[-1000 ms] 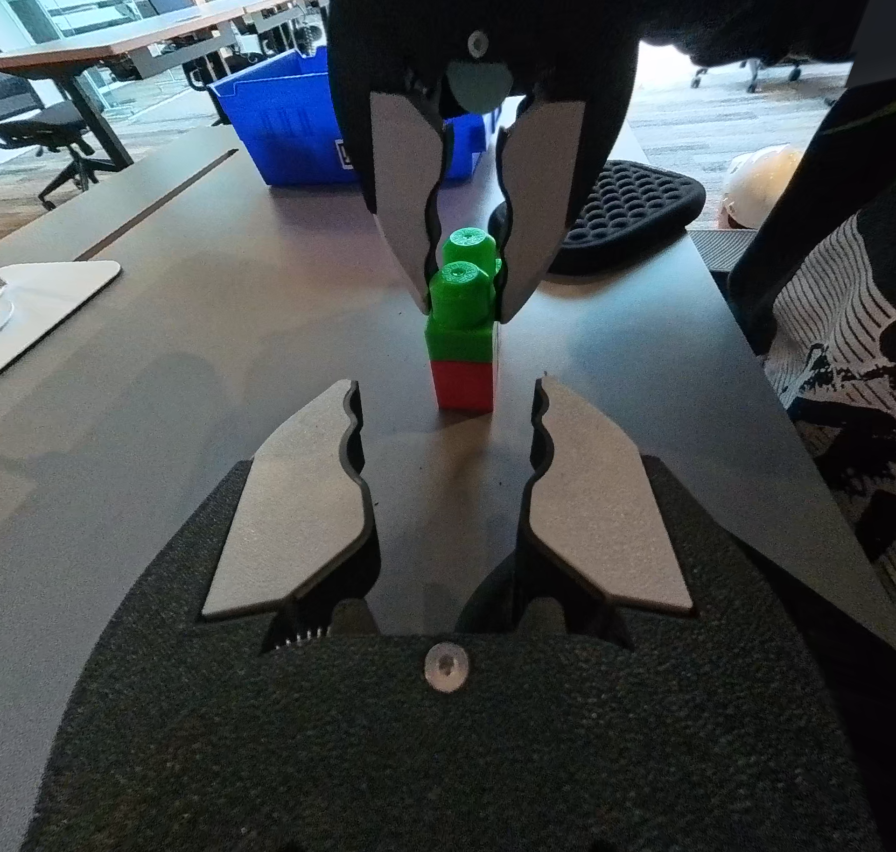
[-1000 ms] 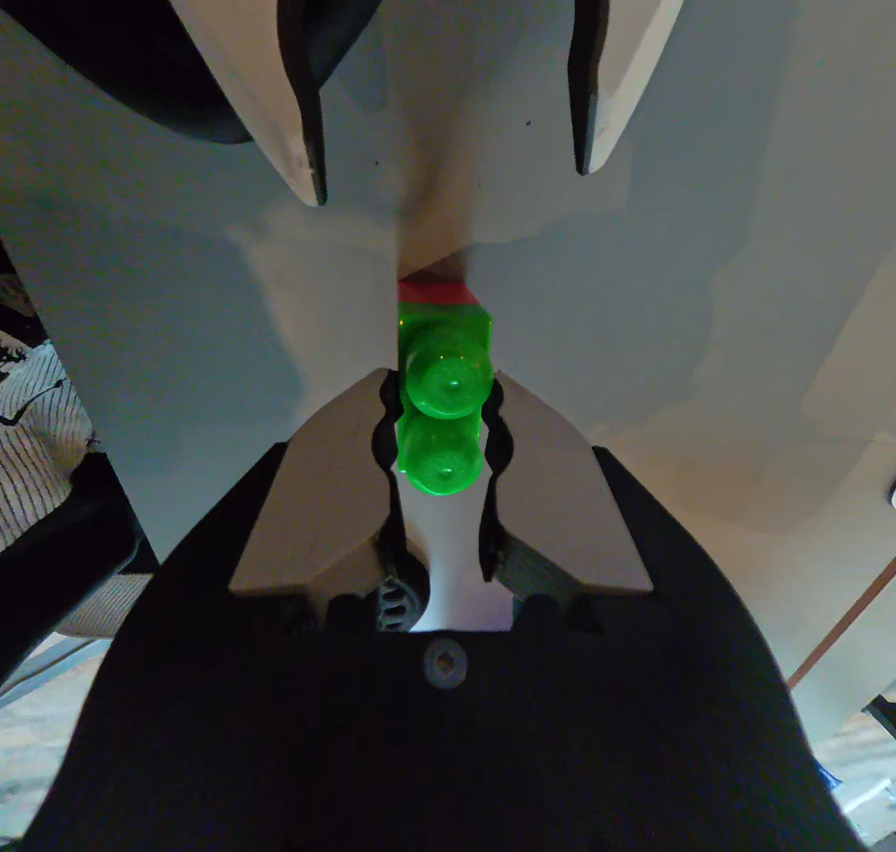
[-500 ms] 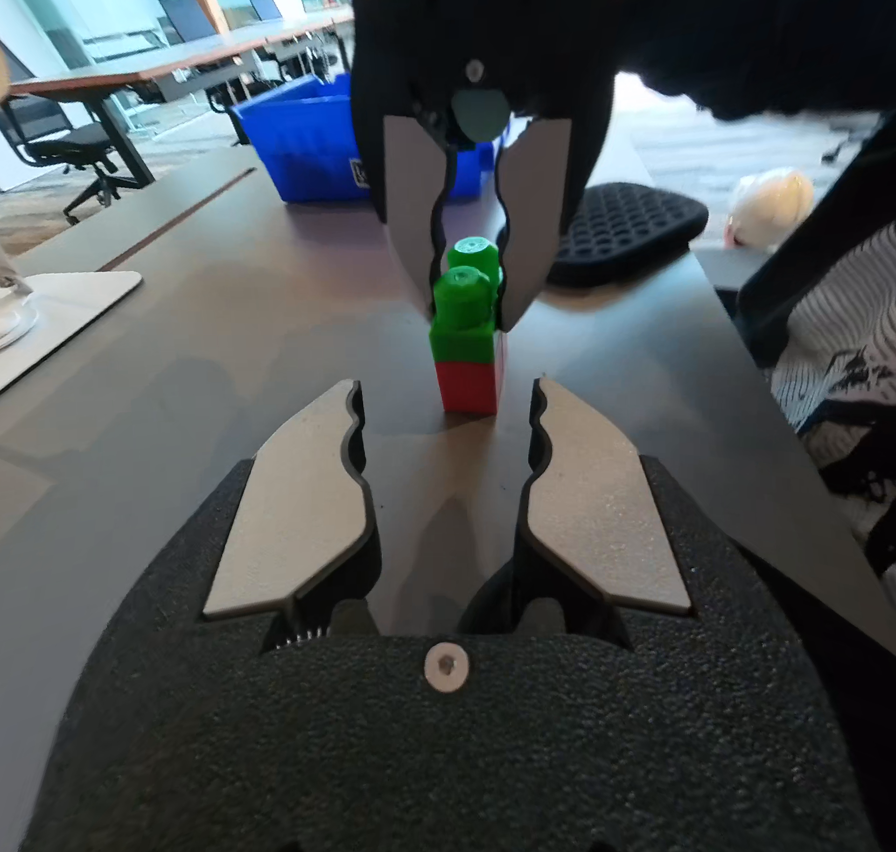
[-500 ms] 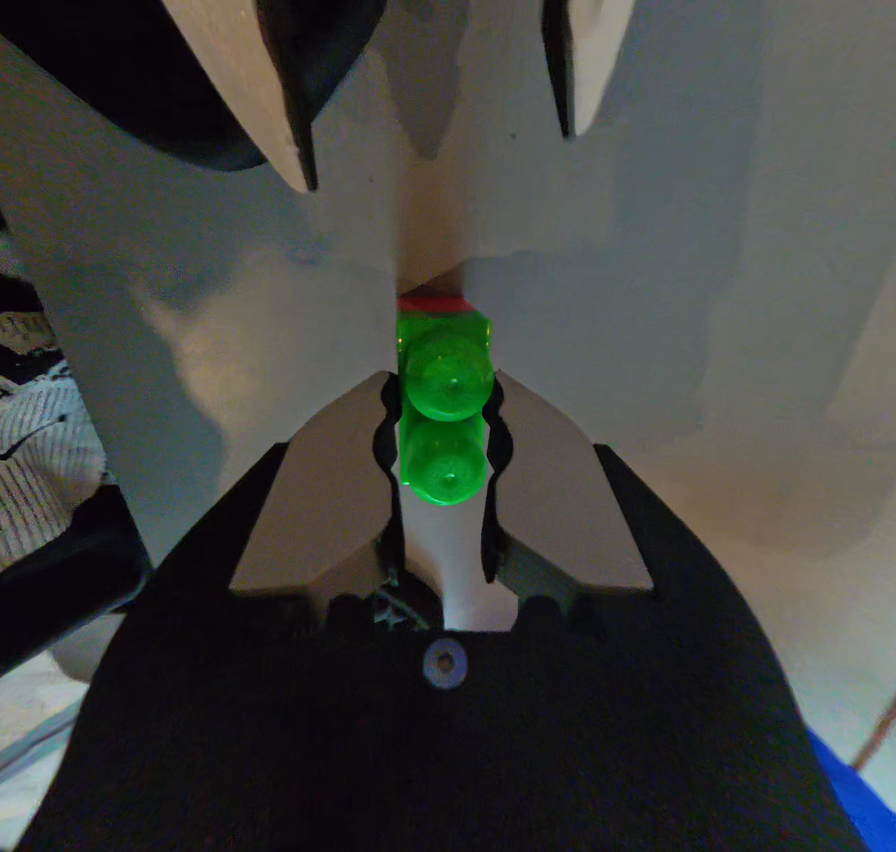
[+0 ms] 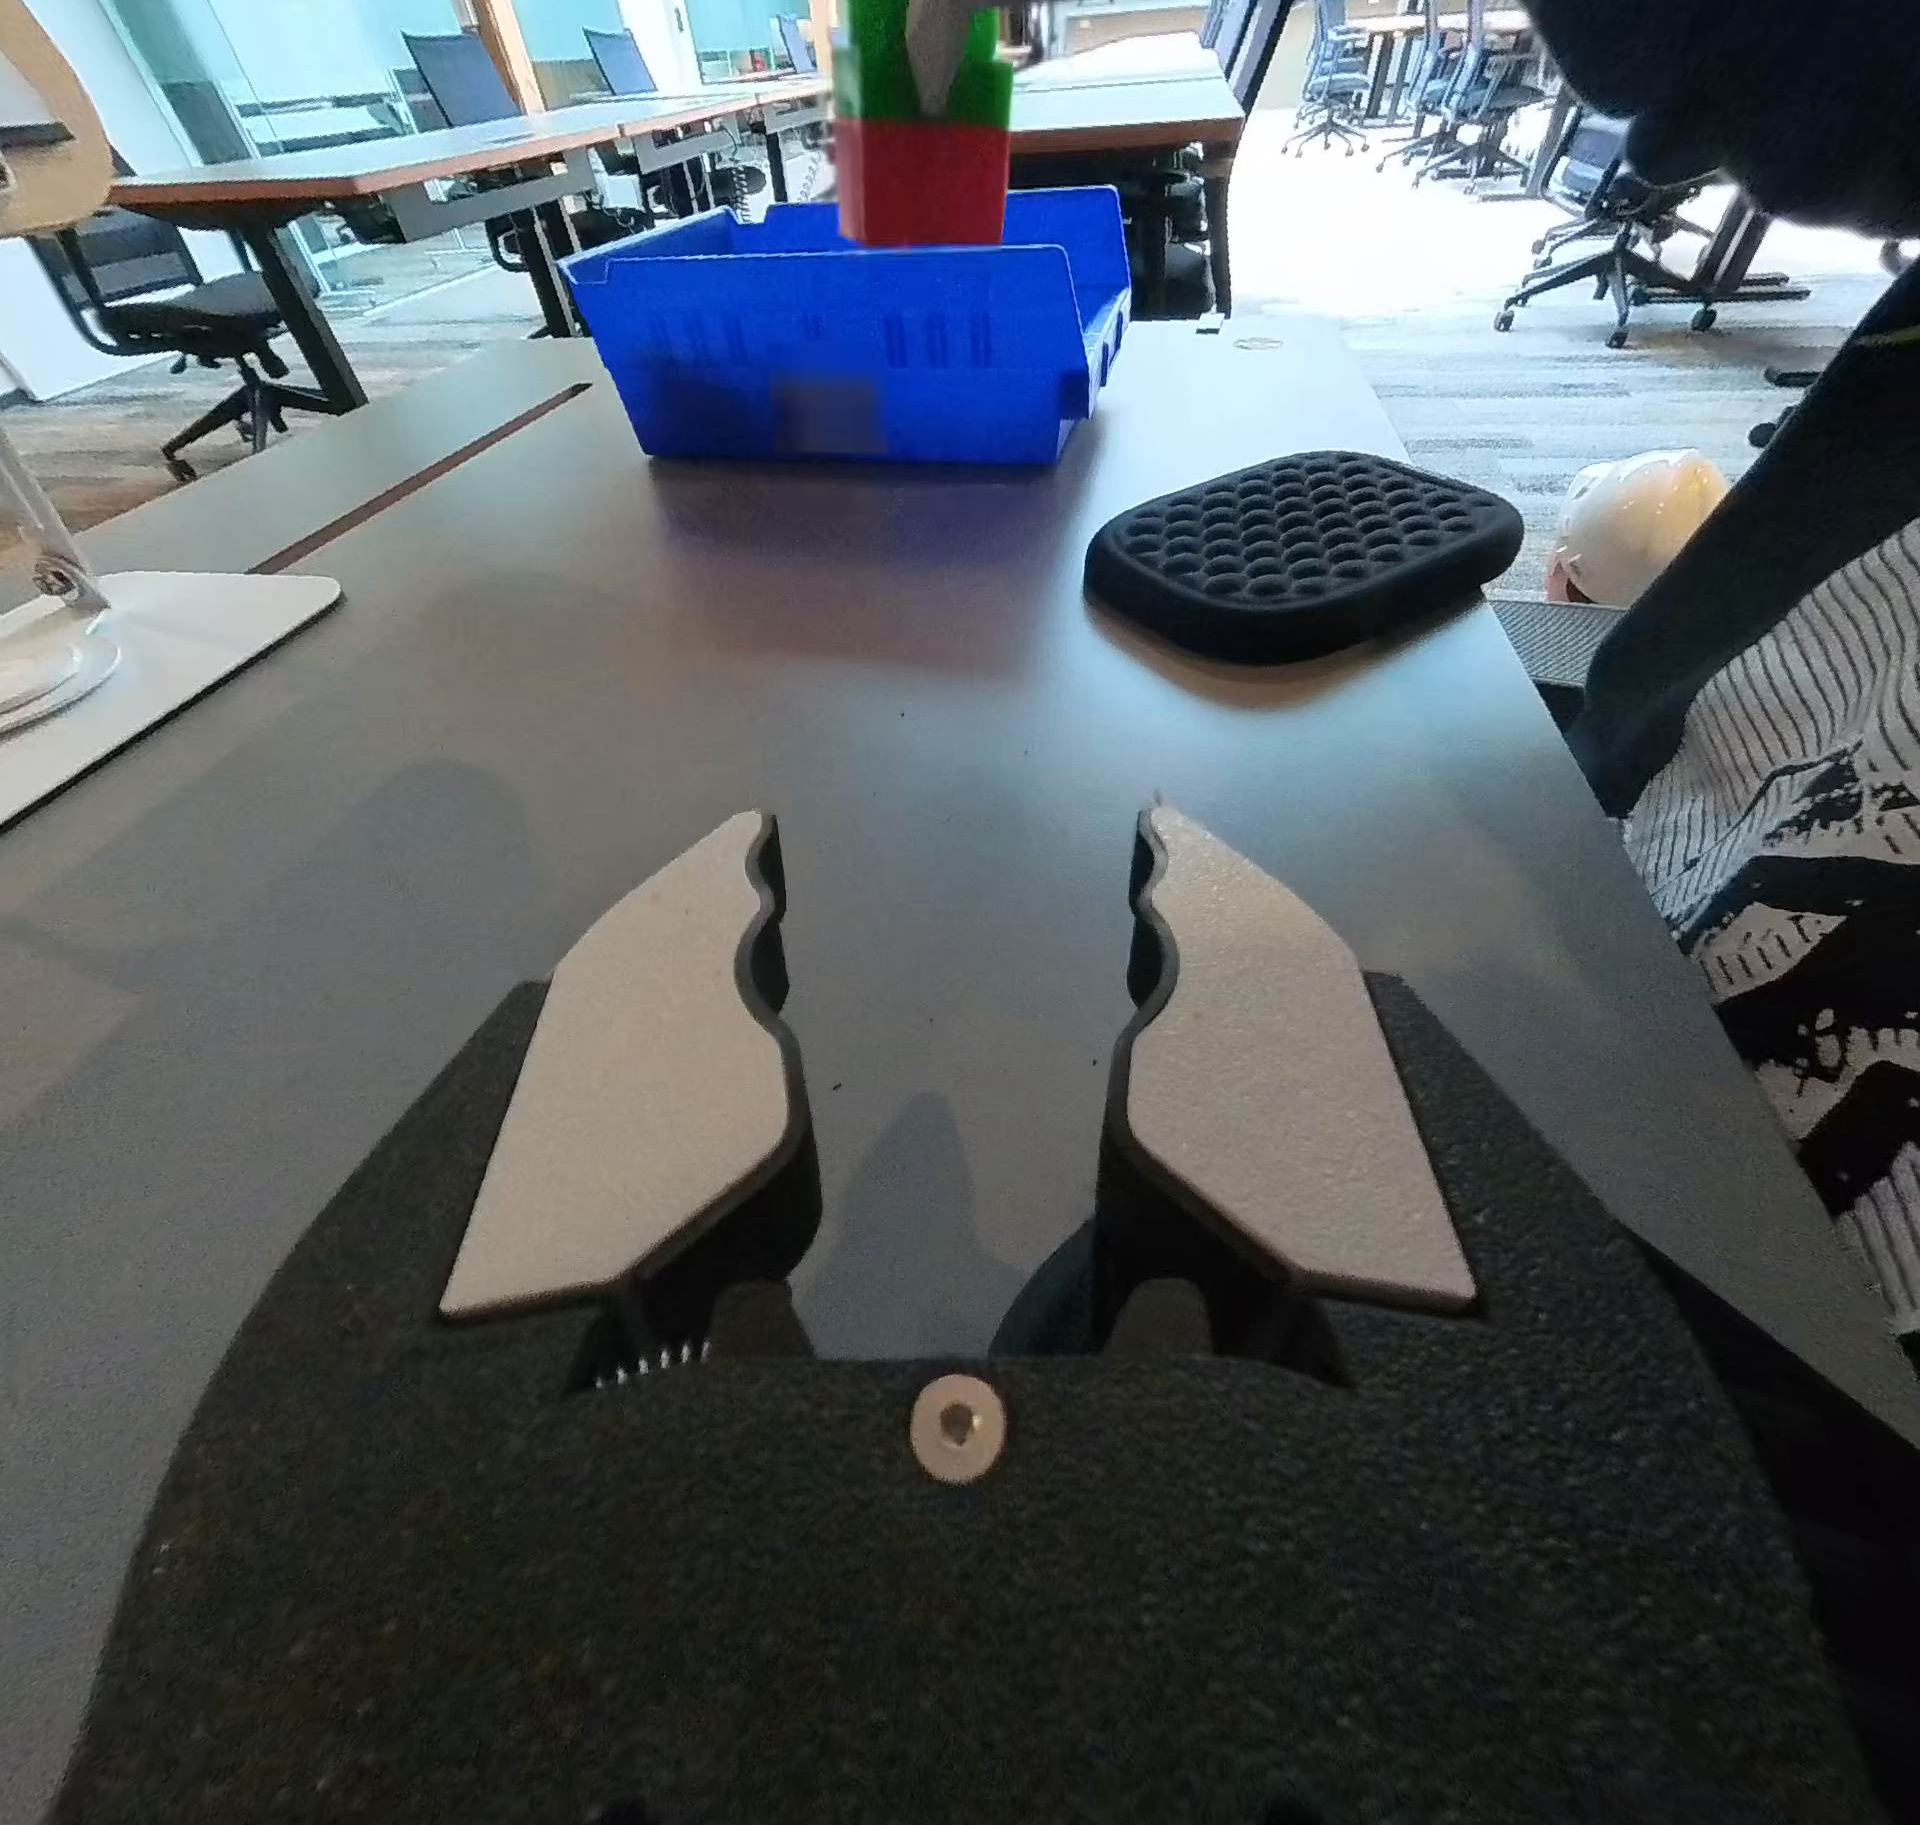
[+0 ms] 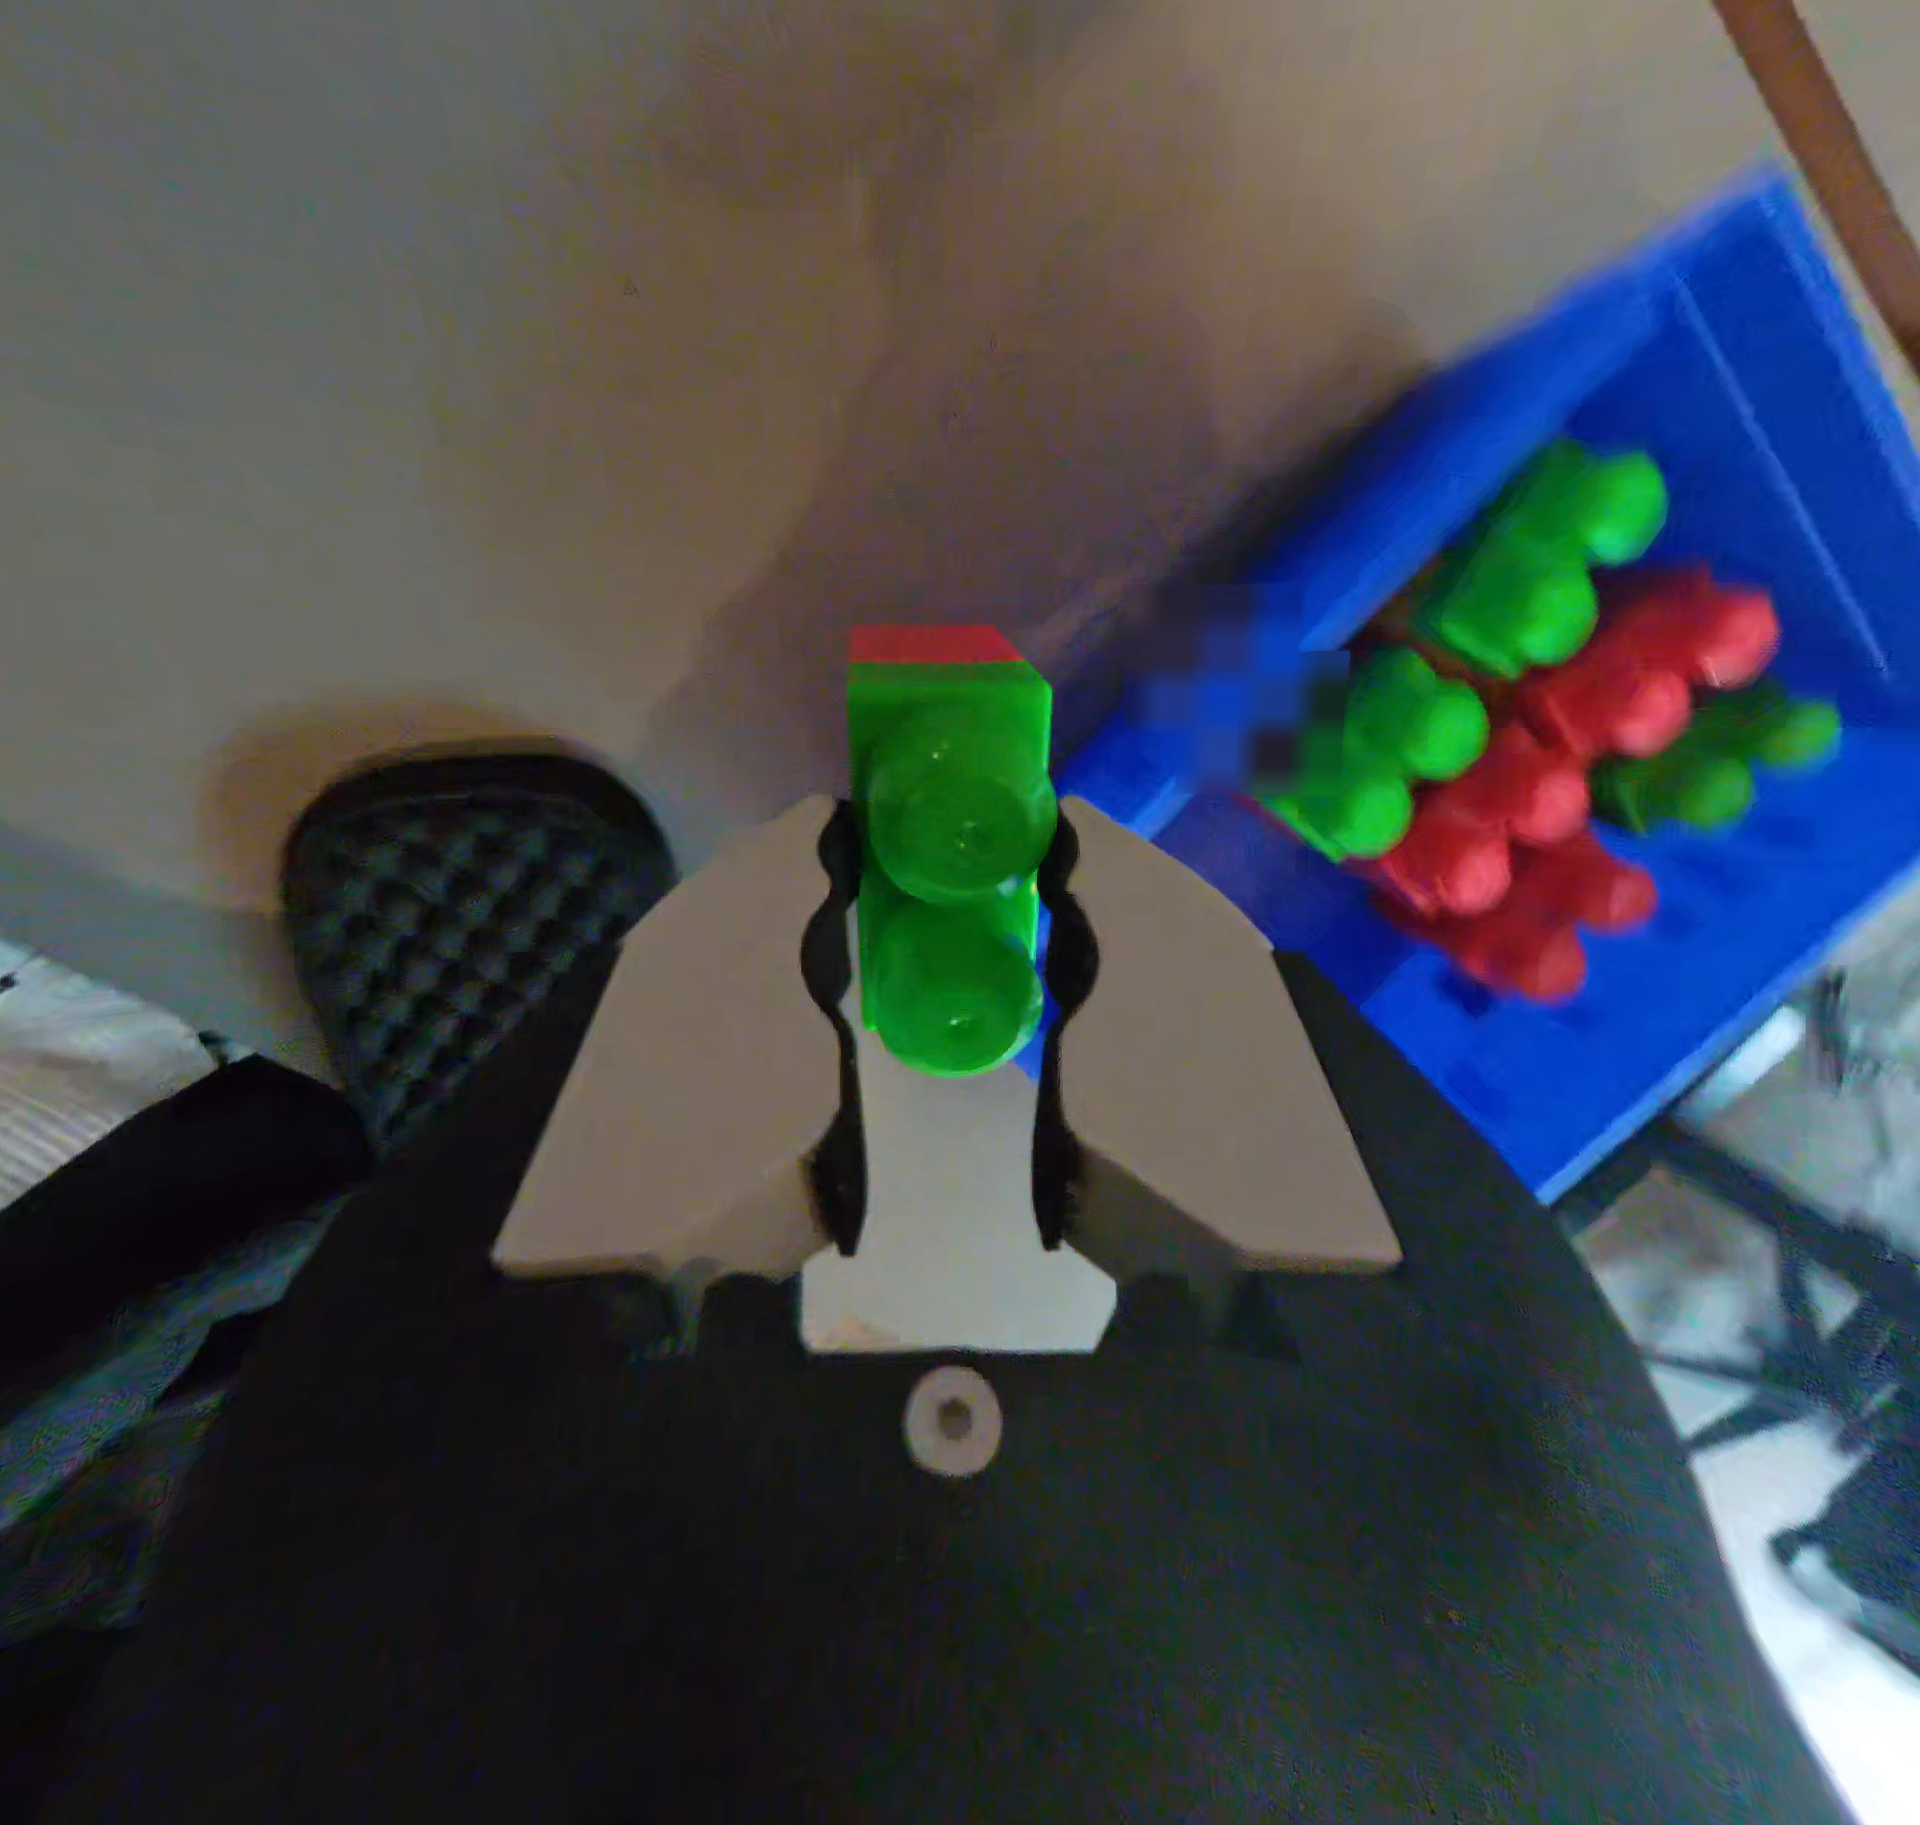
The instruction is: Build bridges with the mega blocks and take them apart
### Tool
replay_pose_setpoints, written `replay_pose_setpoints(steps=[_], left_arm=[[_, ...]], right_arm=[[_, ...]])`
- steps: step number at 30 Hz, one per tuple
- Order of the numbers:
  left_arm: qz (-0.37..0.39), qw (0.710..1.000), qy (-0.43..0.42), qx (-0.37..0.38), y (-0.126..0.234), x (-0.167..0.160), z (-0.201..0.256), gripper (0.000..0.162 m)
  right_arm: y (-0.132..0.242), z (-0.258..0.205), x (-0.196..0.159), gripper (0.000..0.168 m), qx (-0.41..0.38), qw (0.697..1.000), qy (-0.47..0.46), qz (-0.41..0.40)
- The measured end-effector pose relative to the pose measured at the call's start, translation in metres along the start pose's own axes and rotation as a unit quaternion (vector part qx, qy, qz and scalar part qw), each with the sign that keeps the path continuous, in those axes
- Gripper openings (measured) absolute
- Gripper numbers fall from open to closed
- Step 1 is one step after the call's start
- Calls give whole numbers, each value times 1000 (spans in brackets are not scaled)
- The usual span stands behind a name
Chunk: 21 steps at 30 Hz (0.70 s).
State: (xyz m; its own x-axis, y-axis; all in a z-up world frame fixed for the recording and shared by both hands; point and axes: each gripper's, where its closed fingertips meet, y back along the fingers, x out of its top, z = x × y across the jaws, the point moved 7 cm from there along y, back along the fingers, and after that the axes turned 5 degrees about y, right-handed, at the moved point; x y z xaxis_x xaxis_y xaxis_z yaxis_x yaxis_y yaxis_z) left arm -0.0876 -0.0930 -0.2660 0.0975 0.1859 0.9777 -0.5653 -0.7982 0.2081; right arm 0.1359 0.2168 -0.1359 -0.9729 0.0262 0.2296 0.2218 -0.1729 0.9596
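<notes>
My right gripper (image 6: 951,830) is shut on a green block (image 6: 951,882) that sits on a red block (image 6: 925,645). It holds the stack in the air. In the left wrist view the green block (image 5: 878,61) and red block (image 5: 925,180) hang high above the blue bin (image 5: 852,362), with a finger of the right gripper (image 5: 940,30) across them. My left gripper (image 5: 956,871) is open and empty, low over the grey table (image 5: 727,684).
The blue bin (image 6: 1756,1037) holds several loose green and red blocks (image 6: 1538,715). A black honeycomb pad (image 5: 1299,549) lies right of the bin; it also shows in the right wrist view (image 6: 457,902). A white stand base (image 5: 156,653) sits at the left. There is about 35 cm between the tips of the two grippers.
My right gripper has lifted the green-and-red stack off the table, up and away toward the blue bin. My left gripper stays open over the spot where the stack stood.
</notes>
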Motion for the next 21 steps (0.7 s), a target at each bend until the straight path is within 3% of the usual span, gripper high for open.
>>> replay_pose_setpoints(steps=[4,9,21], left_arm=[[-4,1000,-5,-4,-1,-1,2,64],[-11,1000,-14,-5,-2,-1,3,64],[-3,1000,1,-2,0,0,0,62]], right_arm=[[-4,49,-44,34,-22,992,-120,-29],[-31,79,-81,34,-34,977,-200,-64],[-92,83,-89,33,-35,965,-239,-101]])
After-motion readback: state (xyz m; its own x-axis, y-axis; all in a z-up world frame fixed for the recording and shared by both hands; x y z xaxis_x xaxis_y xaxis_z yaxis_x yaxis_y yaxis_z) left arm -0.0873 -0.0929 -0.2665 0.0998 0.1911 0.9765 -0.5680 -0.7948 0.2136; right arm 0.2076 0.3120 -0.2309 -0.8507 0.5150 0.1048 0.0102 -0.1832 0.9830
